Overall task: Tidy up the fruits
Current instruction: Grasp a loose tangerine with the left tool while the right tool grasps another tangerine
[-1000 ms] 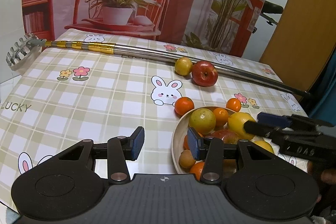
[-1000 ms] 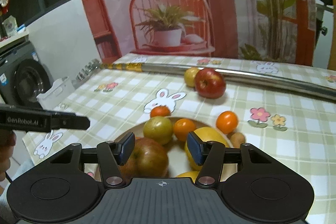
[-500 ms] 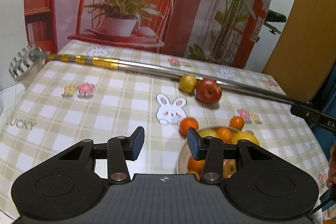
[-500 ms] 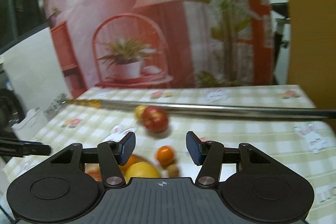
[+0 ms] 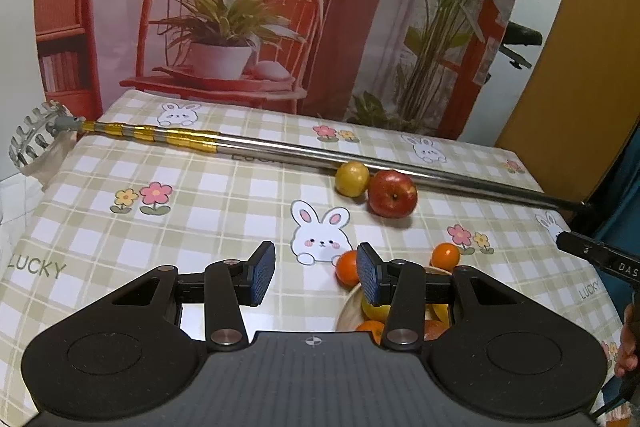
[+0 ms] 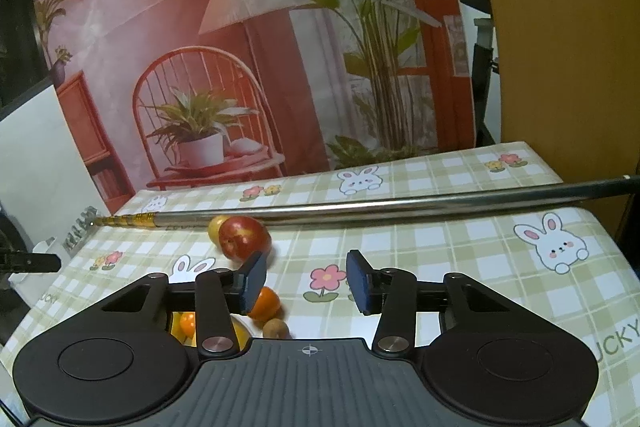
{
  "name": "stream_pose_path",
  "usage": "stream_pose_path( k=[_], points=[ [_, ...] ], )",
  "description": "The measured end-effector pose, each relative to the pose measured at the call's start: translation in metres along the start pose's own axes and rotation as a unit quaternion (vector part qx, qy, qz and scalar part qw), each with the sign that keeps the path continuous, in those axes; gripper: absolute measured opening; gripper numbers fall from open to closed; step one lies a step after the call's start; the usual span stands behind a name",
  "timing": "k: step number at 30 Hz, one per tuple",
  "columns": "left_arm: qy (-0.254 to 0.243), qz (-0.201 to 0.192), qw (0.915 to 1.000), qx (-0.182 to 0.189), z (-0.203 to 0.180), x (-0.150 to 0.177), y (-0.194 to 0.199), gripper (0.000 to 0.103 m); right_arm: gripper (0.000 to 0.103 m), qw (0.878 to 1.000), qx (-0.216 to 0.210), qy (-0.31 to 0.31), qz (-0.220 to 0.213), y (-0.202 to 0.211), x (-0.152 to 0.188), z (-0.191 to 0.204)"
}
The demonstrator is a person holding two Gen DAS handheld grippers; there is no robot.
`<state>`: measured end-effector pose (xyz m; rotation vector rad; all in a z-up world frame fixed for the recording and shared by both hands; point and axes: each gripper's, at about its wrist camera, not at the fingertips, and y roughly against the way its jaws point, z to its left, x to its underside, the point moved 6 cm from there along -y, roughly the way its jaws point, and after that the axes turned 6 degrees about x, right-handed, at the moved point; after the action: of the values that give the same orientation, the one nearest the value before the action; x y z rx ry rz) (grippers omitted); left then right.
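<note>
Fruits lie partly in the bowl (image 5: 347, 311) and partly loose on the tabletop (image 5: 208, 211). Taking the bowl as landmark: in the left wrist view it sits just under the left gripper (image 5: 316, 277), whose jaws stand wide with nothing between them. Inside it a yellow fruit and some oranges show, though the gripper hides most of the contents. One tangerine (image 5: 346, 268) rests against the bowl's far rim; another tangerine (image 5: 445, 256) lies just beyond the rim to its right.

The right gripper (image 6: 306, 281) hovers beside the bowl, jaws likewise wide and empty. Below its left finger is that second tangerine (image 6: 264, 303), and a small brown fruit (image 6: 275, 328) sits just nearer than it.

Further from the bowl, the red apple (image 5: 392, 193) touches a yellow fruit (image 5: 351, 178), both lying against the long metal pole (image 5: 280, 147) that crosses the tabletop.

The sensible next step, I judge, is gathering the strays nearest the bowl first. Come down straight over a tangerine, close gently since round fruit rolls, and lower it into a free gap rather than dropping it on the pile.
</note>
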<state>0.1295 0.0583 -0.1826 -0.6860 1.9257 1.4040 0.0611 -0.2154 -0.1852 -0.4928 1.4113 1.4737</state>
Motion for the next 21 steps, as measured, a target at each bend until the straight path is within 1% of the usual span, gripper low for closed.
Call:
stream_pose_path(
  k=[3,6,11,14,17,21],
  points=[
    [-0.003,0.003,1.0,0.003,-0.001,0.0,-0.001,0.047,0.038,1.0,-0.002,0.005,0.004,0.0,0.003,0.002],
    [-0.009,0.001,1.0,-0.002,0.0,-0.007,0.001,0.047,0.037,1.0,-0.004,0.001,0.001,0.0,0.003,0.003],
    [-0.023,-0.017,0.9995,-0.011,0.003,-0.032,0.006,0.047,0.036,1.0,-0.001,-0.003,-0.013,-0.003,-0.009,0.0],
    [-0.025,-0.021,0.9994,-0.006,0.003,-0.047,0.003,0.047,0.036,1.0,-0.003,-0.005,-0.024,-0.006,-0.019,-0.001],
    [-0.017,0.006,0.9998,0.008,0.003,-0.05,-0.018,0.047,0.036,1.0,-0.006,-0.004,-0.025,-0.015,-0.024,-0.002],
    [0.001,0.079,0.9966,0.023,-0.001,-0.034,-0.066,0.047,0.036,1.0,-0.009,-0.008,-0.015,-0.027,-0.021,-0.002]
  ],
)
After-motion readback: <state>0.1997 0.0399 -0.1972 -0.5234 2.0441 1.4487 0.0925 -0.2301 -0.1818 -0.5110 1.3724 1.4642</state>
